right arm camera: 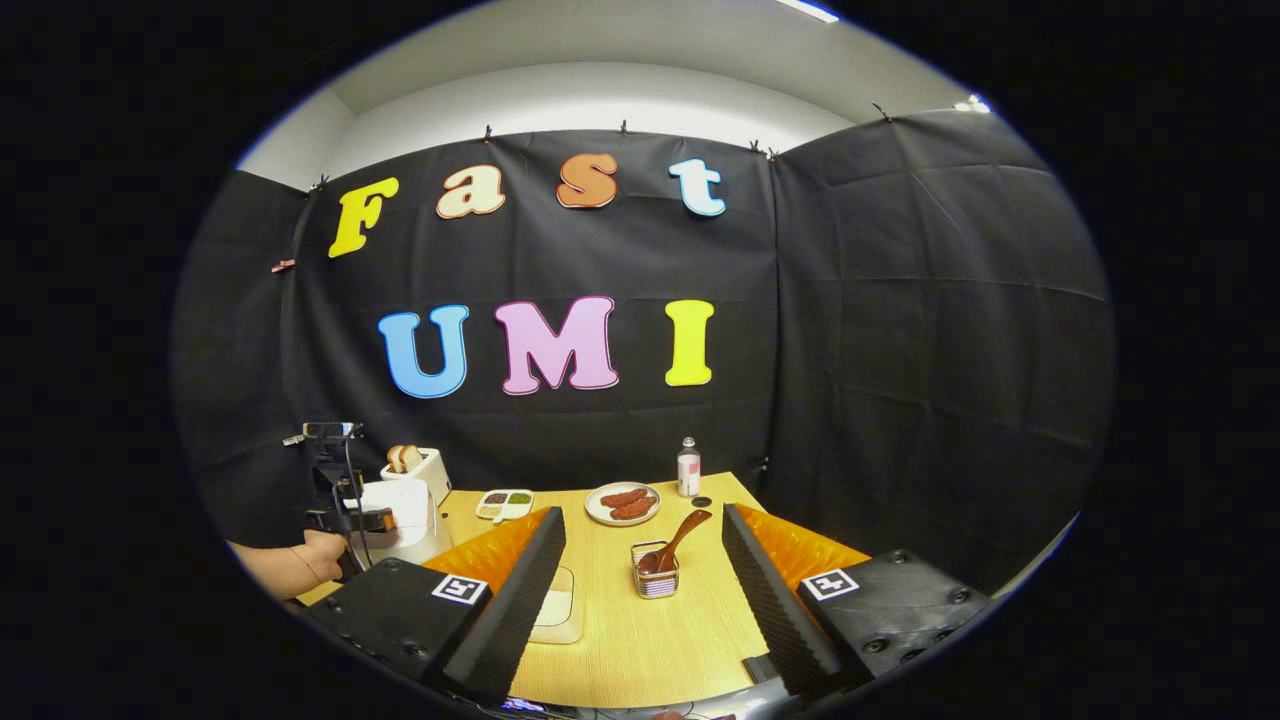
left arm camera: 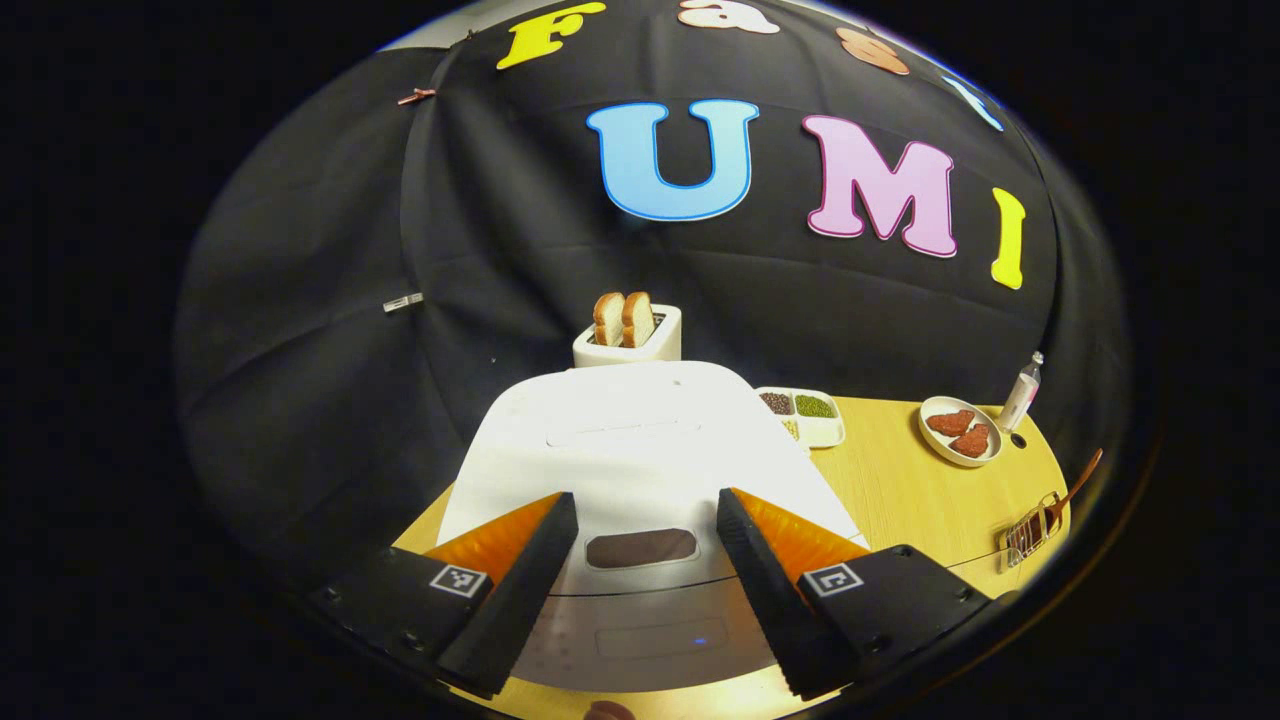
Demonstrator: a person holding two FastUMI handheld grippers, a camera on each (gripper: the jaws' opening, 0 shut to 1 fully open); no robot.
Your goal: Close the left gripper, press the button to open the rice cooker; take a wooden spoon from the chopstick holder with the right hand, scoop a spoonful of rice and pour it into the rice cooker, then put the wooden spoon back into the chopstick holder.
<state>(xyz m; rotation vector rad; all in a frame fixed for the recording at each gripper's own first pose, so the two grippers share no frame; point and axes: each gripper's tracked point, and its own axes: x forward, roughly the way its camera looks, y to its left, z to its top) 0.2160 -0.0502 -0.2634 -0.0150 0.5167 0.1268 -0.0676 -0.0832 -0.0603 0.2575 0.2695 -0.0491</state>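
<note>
The white rice cooker (left arm camera: 640, 450) stands right in front of my left gripper (left arm camera: 647, 510), with its lid down. The gripper is open, and its fingers straddle the dark oval button (left arm camera: 640, 548) on the cooker's front. In the right gripper view the cooker (right arm camera: 405, 515) is at the far left, with a hand (right arm camera: 300, 565) holding the left gripper (right arm camera: 340, 515) against it. A wooden spoon (right arm camera: 682, 532) leans in the wire chopstick holder (right arm camera: 655, 578) mid-table. My right gripper (right arm camera: 642, 520) is open, short of the holder and holding nothing. The holder (left arm camera: 1030, 530) and spoon (left arm camera: 1075, 482) also lie far right in the left gripper view.
Behind the cooker stands a toaster (left arm camera: 628, 335) with two bread slices. A divided dish of beans (left arm camera: 805, 412), a plate of red meat (left arm camera: 960, 432) and a small bottle (left arm camera: 1020, 392) sit at the back of the wooden table (right arm camera: 640, 640). A pale shallow dish (right arm camera: 558, 605) lies partly behind my right gripper's finger.
</note>
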